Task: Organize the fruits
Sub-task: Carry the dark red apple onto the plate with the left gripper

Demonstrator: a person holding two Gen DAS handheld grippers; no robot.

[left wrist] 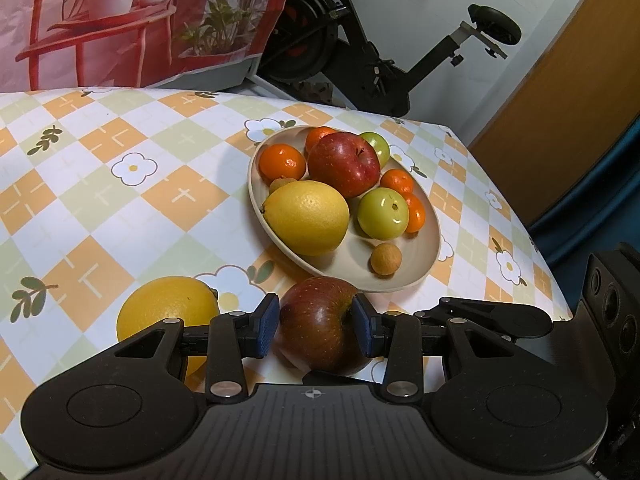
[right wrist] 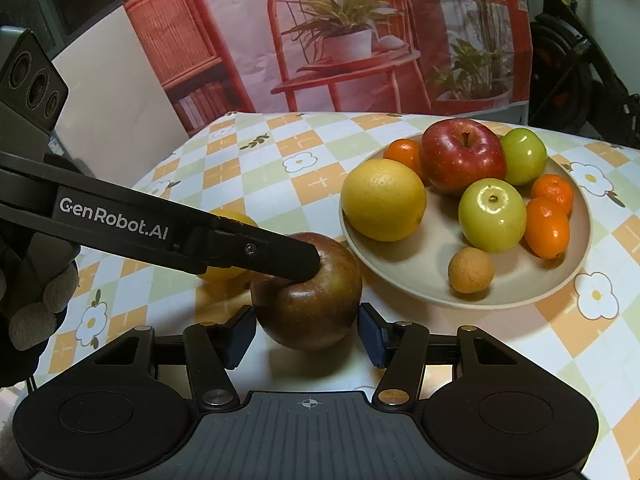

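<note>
A dark red apple [left wrist: 320,326] sits on the checked, flower-printed tablecloth [left wrist: 120,184], just in front of the beige oval plate [left wrist: 420,252], and both tools are at it at once. The left gripper [left wrist: 316,330] has its blue pads [left wrist: 267,324] pressed against either side of the apple — narrow, closed on the fruit. Seen from the right wrist, one black finger [right wrist: 280,258] of that left tool lies across the top of the same apple [right wrist: 308,300], with "GenRobot.AI" printed along its arm.

The right gripper [right wrist: 307,334] straddles the apple from the near side, its pads [right wrist: 374,338] standing just off the skin on both flanks, so it is open rather than clamped.

A yellow citrus fruit [left wrist: 168,308] lies on the cloth to the left of the apple, partly hidden behind the left tool's linkage; from the right wrist only a sliver of it [right wrist: 236,220] shows behind the black finger.

On the plate [right wrist: 420,276] the rest is piled: a large yellow citrus [right wrist: 382,200] at the near left rim, a bright red apple [right wrist: 462,156] behind it, two green round fruits [right wrist: 492,216], several small mandarins [right wrist: 546,228], and a tan longan-like ball [right wrist: 470,270] alone at the front. A gloved hand [right wrist: 36,300] shows at the left edge of the right wrist view. Behind the table hangs a printed backdrop [right wrist: 340,40] of a red chair and potted plants, with an exercise bike [left wrist: 360,40] off to one side.
</note>
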